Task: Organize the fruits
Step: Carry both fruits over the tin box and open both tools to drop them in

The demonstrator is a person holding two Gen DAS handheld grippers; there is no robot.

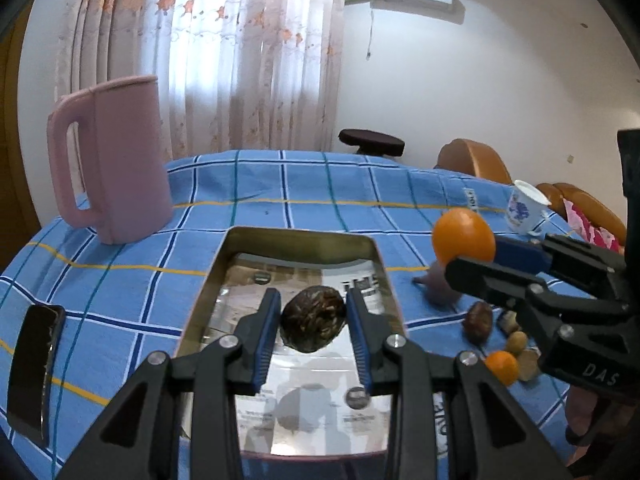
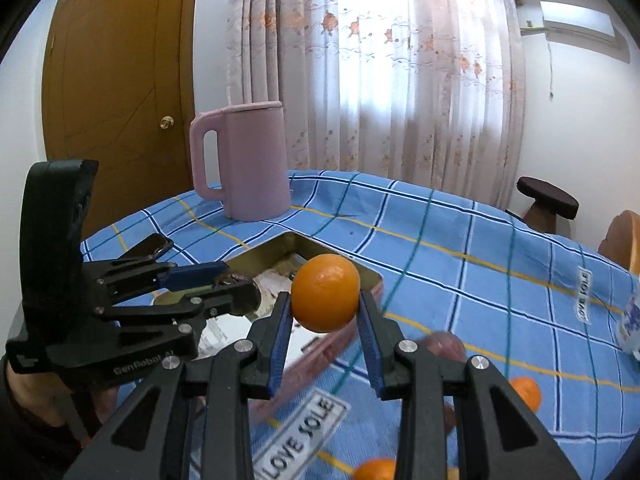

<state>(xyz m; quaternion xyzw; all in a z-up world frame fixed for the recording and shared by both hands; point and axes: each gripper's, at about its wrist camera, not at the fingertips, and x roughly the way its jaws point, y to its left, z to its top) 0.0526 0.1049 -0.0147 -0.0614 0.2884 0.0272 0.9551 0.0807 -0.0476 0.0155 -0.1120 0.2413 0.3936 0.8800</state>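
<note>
**Two fruits carried toward one tin**

Both grippers are loaded. The left gripper (image 1: pixel 313 322) is clenched on a dark, wrinkled brown fruit (image 1: pixel 313 320), its blue pads pressing either flank, and it hangs directly above the open metal tin (image 1: pixel 382 276), whose shiny floor shows beneath it. The right gripper (image 2: pixel 325 311) is clamped on a round orange (image 2: pixel 325 293), held clear of the cloth, and from its own view the orange sits over the tin's near corner (image 2: pixel 374 285), at the rim and not over the middle.

The relation that matters is which fruit is already over the tin. The left one is: it looks to need little more than a lowering and a release. The right one lies to the tin's right side and, by my reading, would have to travel leftward across the rim before letting go. The two sets of fingers converge on the same opening, so a collision over the tin is the risk.

Outward on the blue checked tablecloth (image 1: pixel 312 204), the remaining fruit lies right of the tin: a brown date-like one (image 1: pixel 478 322), a small orange (image 1: pixel 502 367) and a few pale pieces beside them. A pink jug (image 1: pixel 116 160) stands at the far left, a dark phone-like slab (image 1: pixel 34 364) at the near left, a small printed cup (image 1: pixel 526 208) at the far right.
</note>
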